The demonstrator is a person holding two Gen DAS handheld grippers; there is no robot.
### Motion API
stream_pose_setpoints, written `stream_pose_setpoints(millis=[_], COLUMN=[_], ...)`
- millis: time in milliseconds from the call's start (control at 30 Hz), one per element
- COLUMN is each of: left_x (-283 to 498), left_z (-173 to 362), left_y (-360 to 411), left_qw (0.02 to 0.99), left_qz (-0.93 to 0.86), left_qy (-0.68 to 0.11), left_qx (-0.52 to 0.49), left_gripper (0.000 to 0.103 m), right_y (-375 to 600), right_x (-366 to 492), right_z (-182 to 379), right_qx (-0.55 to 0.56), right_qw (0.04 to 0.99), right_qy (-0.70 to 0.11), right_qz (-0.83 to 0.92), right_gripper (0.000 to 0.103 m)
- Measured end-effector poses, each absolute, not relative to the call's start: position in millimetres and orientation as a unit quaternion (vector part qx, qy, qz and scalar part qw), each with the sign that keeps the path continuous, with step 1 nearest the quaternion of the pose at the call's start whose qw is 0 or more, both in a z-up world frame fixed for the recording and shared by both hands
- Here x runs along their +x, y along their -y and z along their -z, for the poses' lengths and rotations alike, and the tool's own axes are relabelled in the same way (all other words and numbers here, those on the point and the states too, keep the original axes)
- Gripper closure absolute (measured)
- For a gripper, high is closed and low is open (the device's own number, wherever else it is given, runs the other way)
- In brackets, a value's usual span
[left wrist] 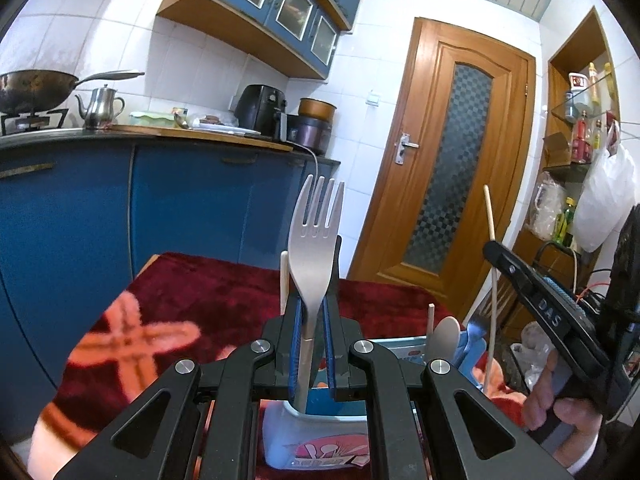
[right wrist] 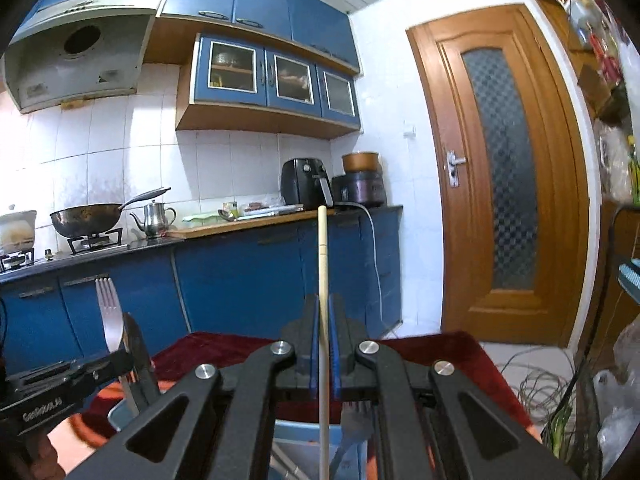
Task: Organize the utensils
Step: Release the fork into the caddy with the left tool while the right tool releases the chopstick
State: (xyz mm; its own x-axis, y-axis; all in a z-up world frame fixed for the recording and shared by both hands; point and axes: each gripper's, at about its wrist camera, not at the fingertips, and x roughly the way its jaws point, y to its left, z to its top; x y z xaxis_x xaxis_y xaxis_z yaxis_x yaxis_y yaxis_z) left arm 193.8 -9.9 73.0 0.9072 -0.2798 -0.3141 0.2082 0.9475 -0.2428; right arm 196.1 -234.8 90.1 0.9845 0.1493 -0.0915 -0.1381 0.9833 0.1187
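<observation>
A: Where is the fork (left wrist: 316, 256) relative to the left gripper (left wrist: 312, 320)?

B: Right between its blue pads, clamped at the neck. Tines point straight up, handle runs straight down, so the long axis is vertical. The pale handle end sits at the mouth of the holder (left wrist: 320, 444) directly under the jaws.

A: So the coming move is a plain drop along that axis?

B: That is my reading. The holder lies below the gripper, not to one side, so lowering should seat it.

A: And the right gripper (right wrist: 324, 344)?

B: Closed on a chopstick (right wrist: 323, 280), also upright, its lower end reaching down toward a second blue compartment (right wrist: 304, 440) where another fork (right wrist: 354, 420) stands.

A: Which hand is nearer its target?

B: Each sits over its own compartment; the left looks closest, with the handle already at the rim.

A: Materials?

B: The fork is matte grey metal, broad and flat, four tines, with a cream handle. The chopstick is thin, pale, round wood or bamboo. The holder is smooth light-blue plastic with a pink label. Underneath is a plush dark-red cloth (left wrist: 200, 288) with an orange pattern.
</observation>
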Motion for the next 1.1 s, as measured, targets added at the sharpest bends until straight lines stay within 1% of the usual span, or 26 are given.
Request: stream_pose_setpoints(millis=[267, 467, 500, 567, 600, 633, 800, 933, 1100], left_x=[195.9, 196.4, 196.1, 195.2, 194.0, 192.4, 184.3, 173.9, 155.9], left_z=[-70.5, -69.1, -69.2, -69.7, -70.1, -70.6, -77.1, -83.6, -91.5], left_y=[11.0, 15.8, 15.9, 15.9, 15.5, 15.2, 16.9, 16.3, 18.3], left_qw=[0.97, 0.969, 0.968, 0.967, 0.967, 0.966, 0.965, 0.964, 0.965], left_qz=[0.128, 0.127, 0.129, 0.13, 0.128, 0.128, 0.135, 0.133, 0.125], left_qy=[-0.18, -0.189, -0.192, -0.196, -0.198, -0.199, -0.202, -0.211, -0.218], left_qx=[-0.102, -0.092, -0.093, -0.096, -0.098, -0.1, -0.097, -0.096, -0.069], left_gripper=[0.093, 0.092, 0.09, 0.081, 0.074, 0.07, 0.07, 0.07, 0.07], right_y=[226.3, 222.5, 222.8, 224.1, 225.3, 226.6, 232.1, 238.0, 241.8], right_x=[201.6, 194.9, 194.4, 193.4, 191.8, 189.3, 173.6, 158.2, 137.0], right_z=[-81.8, -77.7, -76.6, -75.6, -76.2, -76.5, -84.1, -88.1, -93.6], right_qx=[0.049, 0.039, 0.041, 0.046, 0.051, 0.054, 0.057, 0.067, 0.072], right_qw=[0.995, 0.994, 0.993, 0.992, 0.991, 0.991, 0.991, 0.989, 0.987], right_qy=[-0.046, -0.06, -0.066, -0.074, -0.077, -0.078, -0.075, -0.085, -0.104], right_qz=[-0.079, -0.088, -0.09, -0.093, -0.096, -0.097, -0.099, -0.101, -0.094], right_gripper=[0.096, 0.095, 0.095, 0.089, 0.084, 0.082, 0.081, 0.076, 0.075])
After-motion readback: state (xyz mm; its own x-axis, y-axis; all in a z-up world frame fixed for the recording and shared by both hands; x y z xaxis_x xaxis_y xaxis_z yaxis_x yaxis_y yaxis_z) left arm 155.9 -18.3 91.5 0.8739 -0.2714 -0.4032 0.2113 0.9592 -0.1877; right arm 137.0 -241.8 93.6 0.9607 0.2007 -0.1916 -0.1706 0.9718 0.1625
